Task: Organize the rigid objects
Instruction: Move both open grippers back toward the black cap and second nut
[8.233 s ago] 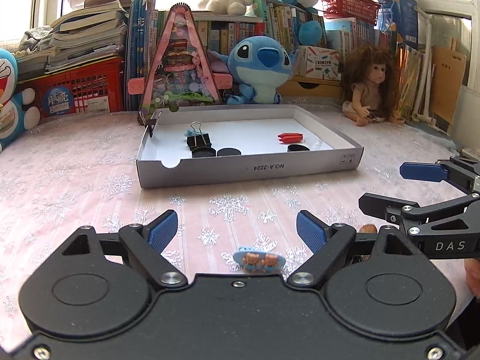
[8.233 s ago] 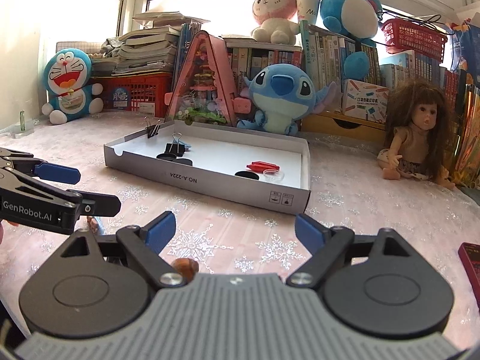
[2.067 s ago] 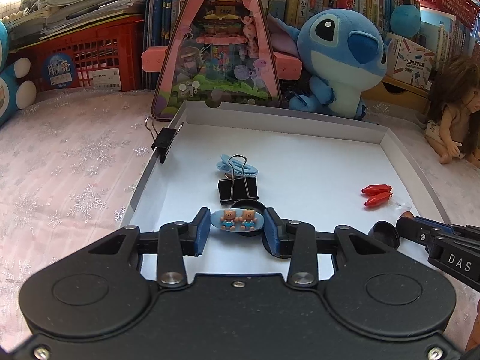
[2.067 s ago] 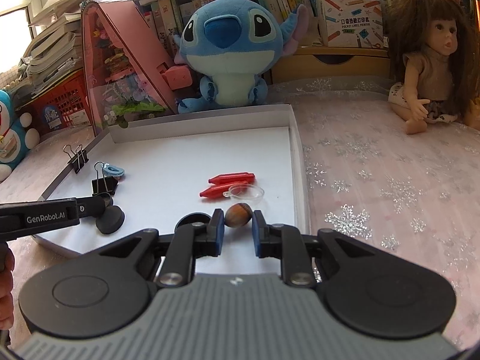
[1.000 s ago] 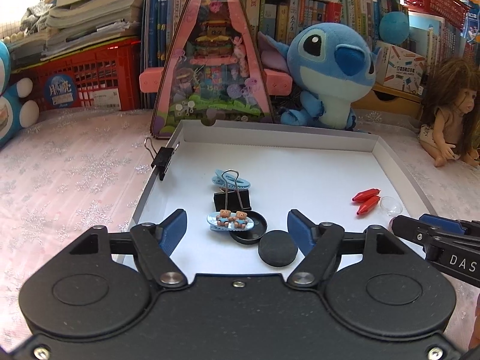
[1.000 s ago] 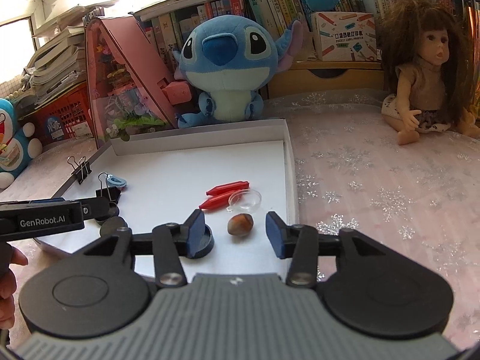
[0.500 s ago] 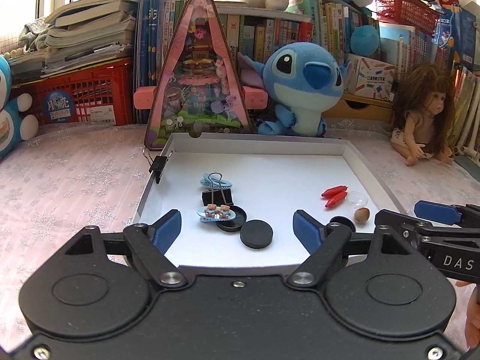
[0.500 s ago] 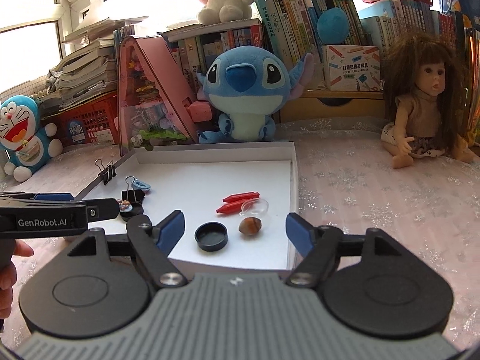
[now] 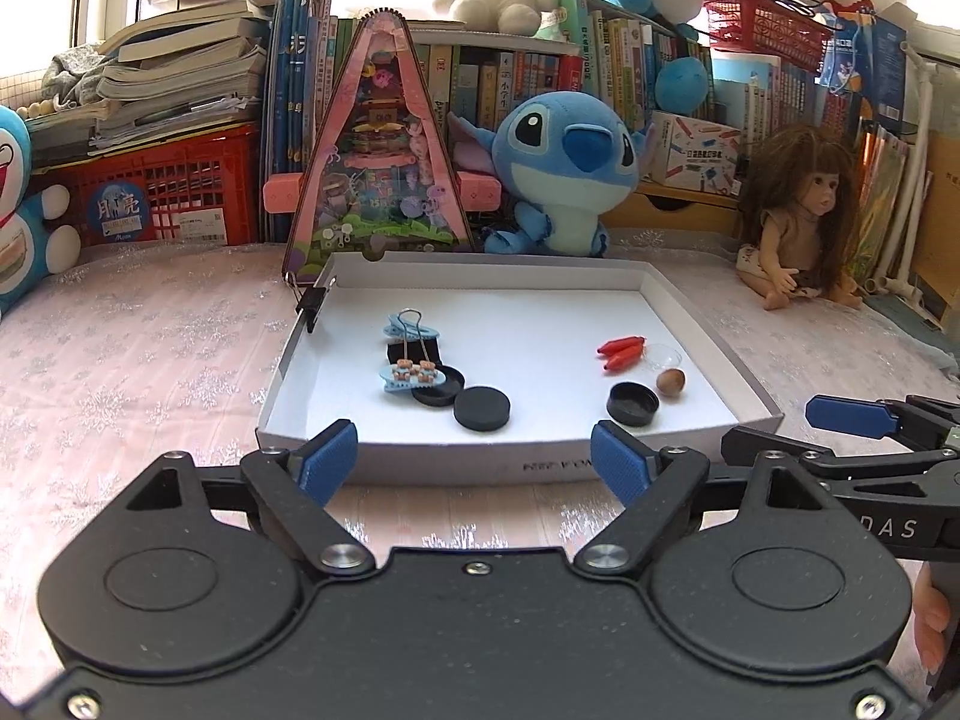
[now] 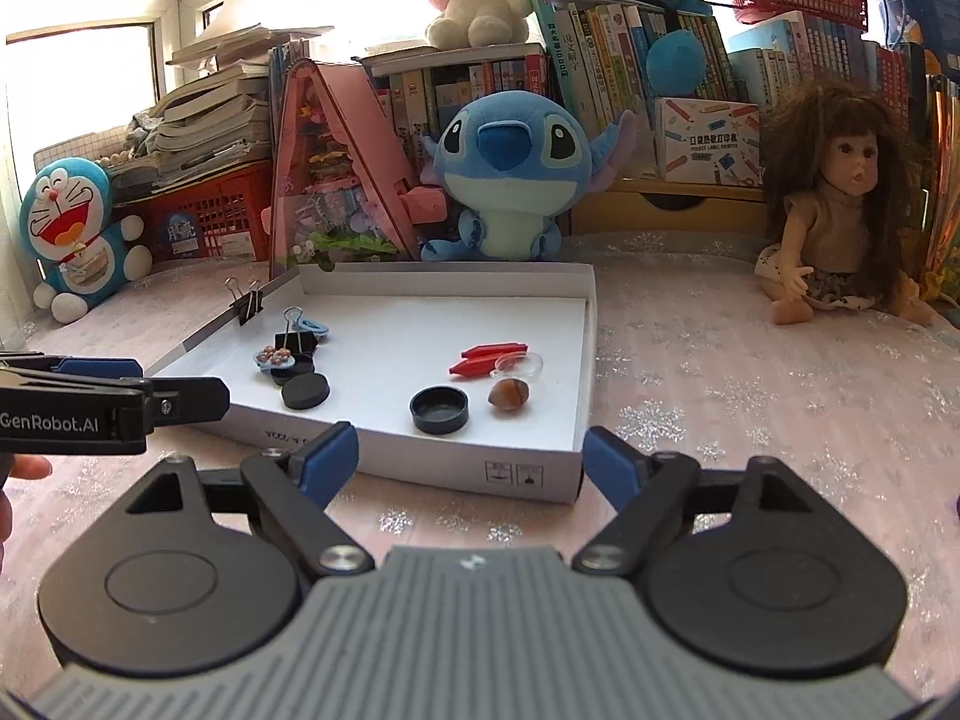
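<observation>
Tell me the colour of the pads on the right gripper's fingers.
Blue, on black fingers; the right wrist view shows them best.

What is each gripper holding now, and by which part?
Nothing. The left gripper and right gripper are both empty, jaws opening, in front of the white tray.

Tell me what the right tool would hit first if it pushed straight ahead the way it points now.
Probably the near wall of the white box, which stands directly ahead of the right tool. Its jaws are opening, with nothing between them. Depth is hard to judge; angled down, it might meet the tablecloth first.
</observation>
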A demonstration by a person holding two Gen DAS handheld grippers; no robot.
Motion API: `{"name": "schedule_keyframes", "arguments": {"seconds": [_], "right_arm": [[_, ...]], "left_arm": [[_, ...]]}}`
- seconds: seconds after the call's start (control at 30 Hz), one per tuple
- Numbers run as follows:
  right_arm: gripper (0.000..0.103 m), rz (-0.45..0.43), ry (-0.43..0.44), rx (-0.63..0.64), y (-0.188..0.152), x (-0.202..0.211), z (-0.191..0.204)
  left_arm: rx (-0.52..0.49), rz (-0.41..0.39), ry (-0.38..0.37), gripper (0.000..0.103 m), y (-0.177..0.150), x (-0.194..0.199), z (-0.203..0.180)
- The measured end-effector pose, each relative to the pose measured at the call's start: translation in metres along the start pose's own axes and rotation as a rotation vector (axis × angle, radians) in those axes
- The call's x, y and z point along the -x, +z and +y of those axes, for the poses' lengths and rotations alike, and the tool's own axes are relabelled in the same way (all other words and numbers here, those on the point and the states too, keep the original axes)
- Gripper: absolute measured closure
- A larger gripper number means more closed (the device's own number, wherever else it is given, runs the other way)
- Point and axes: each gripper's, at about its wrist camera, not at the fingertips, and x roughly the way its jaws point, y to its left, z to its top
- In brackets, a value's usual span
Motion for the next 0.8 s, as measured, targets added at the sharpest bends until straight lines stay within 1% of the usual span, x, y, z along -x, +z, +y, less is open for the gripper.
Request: {"name": "schedule_keyframes", "arguments": {"seconds": [0.07, 0.23, 0.37, 0.53, 0.8], "right_arm": [[0.013, -0.002, 0.010, 0.009, -0.004, 0.006, 0.002], [0.005, -0.015, 0.061, 0.052, -0.016, 0.024, 0.011], [0.000, -0.028, 0.069, 0.093, -0.025, 0.035, 0.018], [0.000, -0.029, 0.094, 0.094, -0.033, 0.045, 0.020], [0.000, -0.024, 0.081, 0.124, -0.047, 0.055, 0.023]], "left_arm": [[-0.003, 0.002, -0.006, 0.016, -0.005, 0.005, -0.001], [-0.030, 0.010, -0.023, 0.015, -0.020, 0.017, -0.004], [-0.046, 0.018, -0.032, 0.015, -0.032, 0.025, -0.005], [-0.047, 0.036, -0.044, 0.015, -0.043, 0.030, -0.004], [-0.062, 0.034, -0.085, 0.015, -0.058, 0.041, -0.006]]}}
